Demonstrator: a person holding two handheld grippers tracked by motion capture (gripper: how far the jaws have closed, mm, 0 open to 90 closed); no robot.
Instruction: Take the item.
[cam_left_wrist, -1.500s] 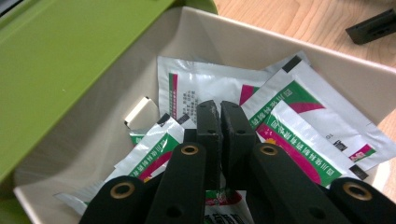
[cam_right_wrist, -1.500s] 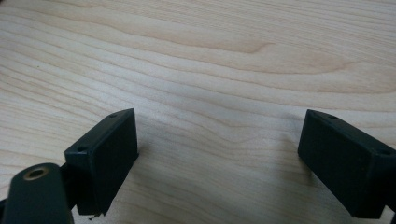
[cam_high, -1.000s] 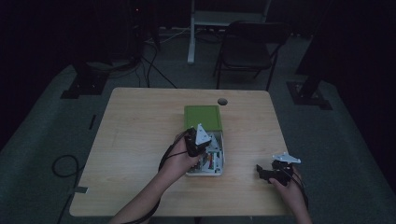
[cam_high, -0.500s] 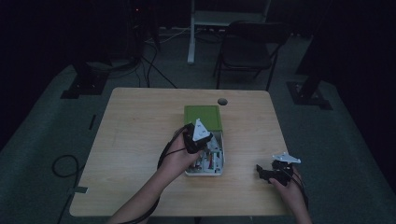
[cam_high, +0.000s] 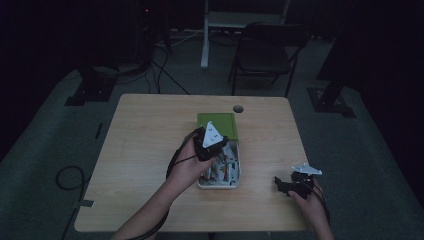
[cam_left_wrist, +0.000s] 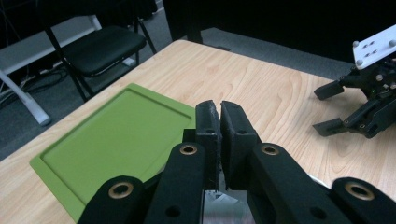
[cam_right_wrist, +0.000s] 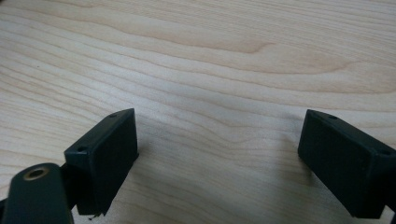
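Left gripper (cam_high: 218, 150) pinched together over box (cam_high: 219, 184), lifting out something unidentifiable; next, carry toward lid (cam_high: 216, 122) at twelve o'clock.

— Can you make out what's in the white box (cam_high: 218, 183)?
— No, the bits are too small and dim, and the left claw (cam_left_wrist: 219, 119) and hand (cam_high: 187, 162) cover part of it.
— Holding anything?
— Its tips look pressed together; whether something is pinched lower down, I can't tell.

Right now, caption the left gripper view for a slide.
Left tongs shut above the green lid; right tongs open on the table.
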